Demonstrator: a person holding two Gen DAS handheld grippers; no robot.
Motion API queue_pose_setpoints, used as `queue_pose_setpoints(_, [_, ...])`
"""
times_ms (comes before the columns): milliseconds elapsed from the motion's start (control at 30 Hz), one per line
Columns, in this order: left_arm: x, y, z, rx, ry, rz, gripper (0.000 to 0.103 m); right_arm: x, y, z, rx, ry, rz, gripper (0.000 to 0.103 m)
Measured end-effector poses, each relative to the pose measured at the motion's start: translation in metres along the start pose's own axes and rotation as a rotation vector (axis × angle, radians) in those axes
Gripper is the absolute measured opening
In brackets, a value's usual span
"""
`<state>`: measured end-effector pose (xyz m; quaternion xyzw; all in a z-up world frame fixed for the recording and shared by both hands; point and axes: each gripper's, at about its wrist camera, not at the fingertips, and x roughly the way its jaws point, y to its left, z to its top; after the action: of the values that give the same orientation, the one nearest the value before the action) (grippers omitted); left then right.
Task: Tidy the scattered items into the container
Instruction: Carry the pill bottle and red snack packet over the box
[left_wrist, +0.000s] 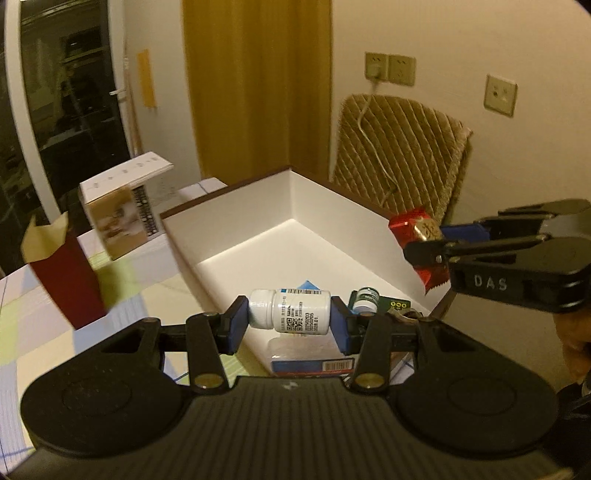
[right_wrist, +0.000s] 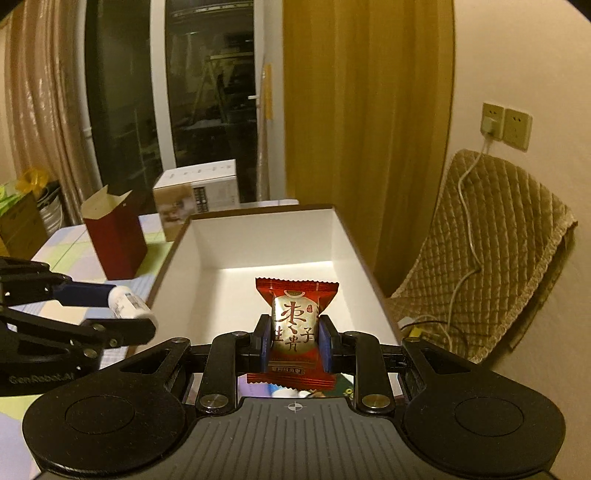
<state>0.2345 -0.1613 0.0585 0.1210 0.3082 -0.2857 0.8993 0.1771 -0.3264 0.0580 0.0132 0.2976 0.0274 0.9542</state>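
Note:
My left gripper (left_wrist: 290, 321) is shut on a white pill bottle (left_wrist: 290, 311), held sideways above the near corner of the white open box (left_wrist: 295, 206). My right gripper (right_wrist: 293, 341) is shut on a red and gold snack packet (right_wrist: 295, 325), held upright over the near end of the same box (right_wrist: 266, 240). In the left wrist view the right gripper (left_wrist: 424, 245) holds the packet (left_wrist: 410, 223) at the box's right rim. In the right wrist view the left gripper (right_wrist: 129, 314) with the bottle (right_wrist: 129, 306) is at the box's left side. A small green-labelled bottle (left_wrist: 365, 297), a green card (left_wrist: 397, 304) and a blue-striped carton (left_wrist: 314, 363) lie inside the box.
A dark red open carton (right_wrist: 114, 240) and a brown and white box (right_wrist: 195, 192) stand on the patterned table (left_wrist: 55, 332) left of the white box. A quilted chair back (right_wrist: 487, 251) with a white cable stands to the right by the wall.

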Motion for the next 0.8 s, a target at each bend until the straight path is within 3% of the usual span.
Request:
queue_pose_setpoints(300, [0.032,-0.008,0.002,0.012,0.046,-0.015,0.042,0.014,-0.016,-0.003,0.036,0.01,-0.004,0.029])
queue_pose_setpoints(367, [0.034,-0.008,0.002,0.016,0.045,-0.014,0.054,0.016,-0.018,-0.003,0.041,0.013,-0.004,0.029])
queue_pose_setpoints(400, [0.033,-0.009,0.002,0.027,0.034,-0.006,0.067,0.017,-0.018,-0.003,0.042,0.014,-0.003,0.029])
queue_pose_setpoints(500, [0.03,-0.011,0.001,0.063,0.016,0.008,0.067,0.019,-0.018,-0.004,0.042,0.016,-0.001,0.029])
queue_pose_setpoints(800, [0.022,-0.002,0.0,0.042,0.017,0.026,0.067,0.019,-0.013,-0.001,0.028,0.016,0.006,0.029])
